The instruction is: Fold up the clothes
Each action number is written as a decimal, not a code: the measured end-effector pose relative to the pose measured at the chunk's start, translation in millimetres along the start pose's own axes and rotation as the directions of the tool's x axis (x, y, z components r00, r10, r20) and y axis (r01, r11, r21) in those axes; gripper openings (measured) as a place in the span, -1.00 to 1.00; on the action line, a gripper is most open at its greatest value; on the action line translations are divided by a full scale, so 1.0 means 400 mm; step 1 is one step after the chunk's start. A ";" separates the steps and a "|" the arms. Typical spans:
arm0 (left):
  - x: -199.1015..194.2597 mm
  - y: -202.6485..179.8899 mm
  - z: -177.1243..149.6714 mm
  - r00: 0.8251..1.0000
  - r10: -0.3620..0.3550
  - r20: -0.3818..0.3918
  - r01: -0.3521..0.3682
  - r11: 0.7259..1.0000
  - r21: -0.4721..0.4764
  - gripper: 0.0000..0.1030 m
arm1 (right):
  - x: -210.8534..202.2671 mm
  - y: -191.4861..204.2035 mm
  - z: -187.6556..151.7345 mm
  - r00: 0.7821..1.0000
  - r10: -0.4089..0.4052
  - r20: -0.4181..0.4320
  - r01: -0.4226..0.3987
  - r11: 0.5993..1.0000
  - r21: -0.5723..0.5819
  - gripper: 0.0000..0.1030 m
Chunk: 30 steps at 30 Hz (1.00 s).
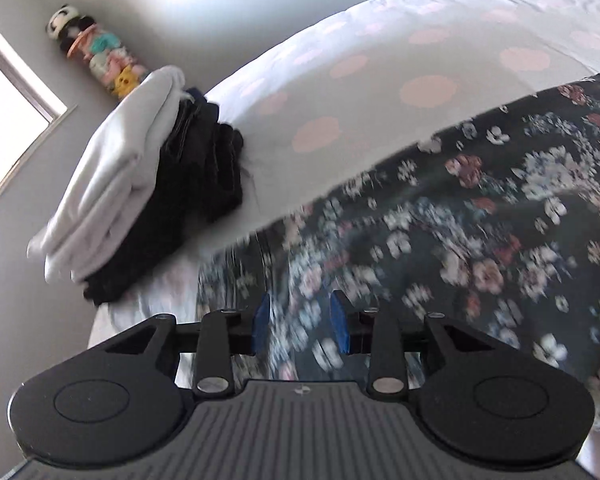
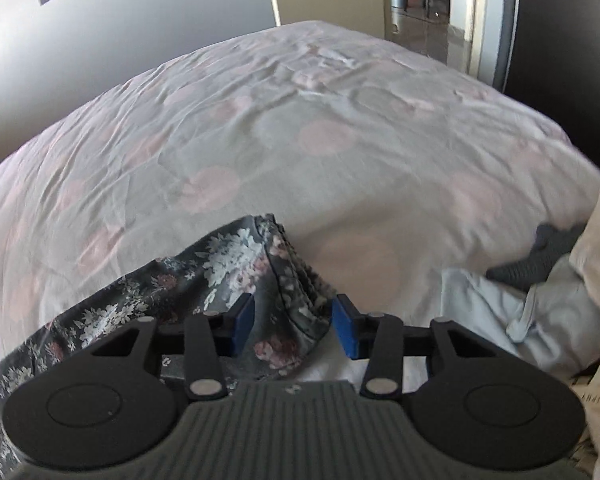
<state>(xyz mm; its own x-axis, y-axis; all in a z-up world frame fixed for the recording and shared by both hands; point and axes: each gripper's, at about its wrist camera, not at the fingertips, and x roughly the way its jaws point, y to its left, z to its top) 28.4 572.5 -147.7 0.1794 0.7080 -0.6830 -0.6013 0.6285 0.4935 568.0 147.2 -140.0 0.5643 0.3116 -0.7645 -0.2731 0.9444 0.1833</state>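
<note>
Floral fabric (image 2: 236,276), dark with white and pink flowers, lies near the front edge of the bed (image 2: 260,140), over the sheet with pale pink dots. In the right wrist view a folded corner of this garment sits between the blue pads (image 2: 346,332) of the right gripper (image 2: 292,326); the jaws stand apart with a clear gap and do not press the cloth. Beside it, at the right edge of the bed, a light blue garment (image 2: 500,304) and a dark grey piece (image 2: 540,256) lie crumpled.

In the left wrist view the same floral cloth (image 1: 460,208) fills the lower right part, blurred. The left gripper (image 1: 300,326) hovers over it with jaws apart, and nothing is held between them as far as the blur allows to see. Toward the left corner of the bed a stack of folded clothes rests: white garments (image 1: 112,184) on top of black ones (image 1: 204,176). Behind the stack, soft toys (image 1: 100,52) are piled in the corner of the wall.
</note>
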 end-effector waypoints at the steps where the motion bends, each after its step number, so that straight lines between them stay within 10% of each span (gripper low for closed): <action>1: -0.002 0.000 -0.012 1.000 -0.009 -0.014 0.009 0.999 -0.032 -0.25 | 0.006 -0.015 -0.008 1.000 0.010 -0.001 -0.010 0.999 0.032 -0.08; 11: -0.001 -0.035 -0.077 0.999 -0.004 -0.044 -0.001 0.993 -0.120 -0.25 | 0.035 -0.026 -0.005 0.998 0.029 0.062 -0.031 0.999 0.038 -0.80; 17: 0.010 -0.044 -0.085 1.000 0.003 -0.022 -0.005 0.996 -0.093 -0.25 | 0.059 -0.032 0.021 0.998 -0.006 0.068 0.006 1.000 0.009 -0.76; 22: 0.015 -0.033 -0.089 1.000 -0.013 -0.014 0.011 0.993 -0.118 -0.25 | 0.060 -0.097 -0.006 0.996 0.053 0.076 -0.065 0.985 0.159 -0.27; 30: 0.002 0.023 -0.100 1.000 -0.028 -0.006 0.025 0.964 -0.263 -0.11 | 0.100 -0.101 -0.071 0.991 0.118 0.055 -0.128 0.962 0.242 -0.27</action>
<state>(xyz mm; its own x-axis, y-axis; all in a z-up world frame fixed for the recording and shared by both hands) -8.3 565.7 -165.2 0.1912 0.6884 -0.6997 -0.7801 0.5391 0.3173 579.4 118.4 -195.7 0.5700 0.4264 -0.7024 -0.1461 0.8938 0.4240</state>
